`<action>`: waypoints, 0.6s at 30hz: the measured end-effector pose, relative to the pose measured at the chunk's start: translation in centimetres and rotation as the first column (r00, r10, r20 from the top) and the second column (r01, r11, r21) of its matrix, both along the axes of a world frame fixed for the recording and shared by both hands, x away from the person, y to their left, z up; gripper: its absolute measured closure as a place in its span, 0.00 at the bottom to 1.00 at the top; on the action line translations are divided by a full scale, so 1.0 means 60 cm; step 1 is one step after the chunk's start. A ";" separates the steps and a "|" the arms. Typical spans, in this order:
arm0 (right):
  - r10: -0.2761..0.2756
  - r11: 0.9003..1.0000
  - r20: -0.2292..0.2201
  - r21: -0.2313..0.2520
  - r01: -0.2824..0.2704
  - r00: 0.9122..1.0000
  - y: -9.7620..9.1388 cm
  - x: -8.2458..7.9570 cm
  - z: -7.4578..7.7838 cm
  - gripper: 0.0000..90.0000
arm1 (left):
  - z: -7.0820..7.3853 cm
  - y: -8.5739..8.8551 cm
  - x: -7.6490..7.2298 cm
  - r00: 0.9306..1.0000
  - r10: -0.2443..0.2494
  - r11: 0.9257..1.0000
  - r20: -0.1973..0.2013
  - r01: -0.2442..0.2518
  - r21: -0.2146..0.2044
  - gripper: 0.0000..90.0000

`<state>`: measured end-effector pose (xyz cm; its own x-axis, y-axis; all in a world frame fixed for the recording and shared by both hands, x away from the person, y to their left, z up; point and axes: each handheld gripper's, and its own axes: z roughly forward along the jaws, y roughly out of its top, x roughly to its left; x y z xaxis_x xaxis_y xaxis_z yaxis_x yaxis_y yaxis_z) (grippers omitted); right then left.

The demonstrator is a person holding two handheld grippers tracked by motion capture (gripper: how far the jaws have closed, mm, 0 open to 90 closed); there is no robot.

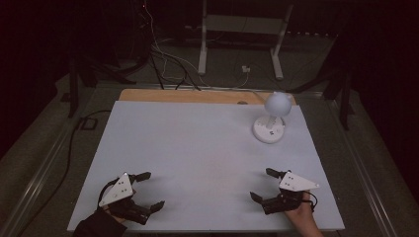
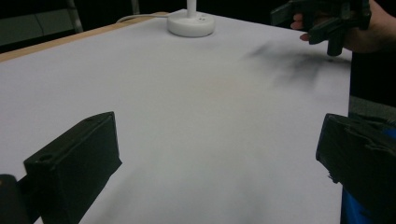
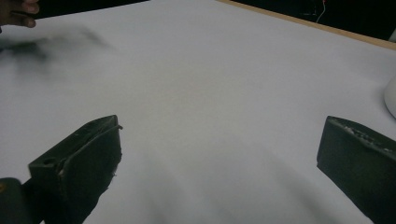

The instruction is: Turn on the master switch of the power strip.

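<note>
Surface [image 1: 197, 158]: pale, sheet-covered board with a strip of bare wood showing along its far edge.

Left hand-held gripper [image 1: 148, 190]: sits near the near left corner of the surface, held by a hand in a dark sleeve, grey three-cornered plate on top. Jaws spread wide, nothing between them; in the left gripper view only bare sheet lies between the two black jaws.

Right hand-held gripper [image 1: 262, 183]: sits near the near right corner, held by a bare hand [image 1: 301, 217], grey plate on top. Jaws spread wide and empty, pointing toward the middle of the surface; in the right gripper view bare sheet lies between them.

Desk lamp [image 1: 271, 118]: white, with a round flat base and a ball-shaped head on a short stem. Stands upright near the far right corner, just inside the wooden strip, well apart from both grippers. A white cable runs off its far side to the floor.
</note>
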<state>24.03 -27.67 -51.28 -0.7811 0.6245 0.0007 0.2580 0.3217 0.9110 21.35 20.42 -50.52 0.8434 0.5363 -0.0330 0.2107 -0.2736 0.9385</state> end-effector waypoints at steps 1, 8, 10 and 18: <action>0.003 1.000 -0.004 0.004 -0.003 1.000 0.000 0.000 0.000 0.00 | 0.000 0.000 0.000 1.000 0.000 1.000 0.000 0.000 0.000 0.00; 0.002 0.999 -0.013 -0.034 -0.003 1.000 0.002 -0.002 0.004 0.00 | -0.001 0.000 0.000 1.000 0.000 1.000 -0.004 0.000 0.008 0.00; -0.001 0.999 -0.015 -0.037 0.000 1.000 0.002 -0.002 0.005 0.00 | -0.001 0.000 0.000 1.000 -0.001 1.000 -0.005 0.001 0.007 0.00; 0.006 0.997 -0.082 -0.074 -0.012 0.997 0.011 -0.005 0.010 0.00 | -0.001 -0.002 -0.001 1.000 -0.003 1.000 -0.007 0.003 0.015 0.00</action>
<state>23.71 -26.99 -50.70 -0.7860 0.6180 0.0189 0.3273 0.3901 0.8606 21.32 20.32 -50.57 0.8449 0.5341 -0.0313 0.2166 -0.2881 0.9328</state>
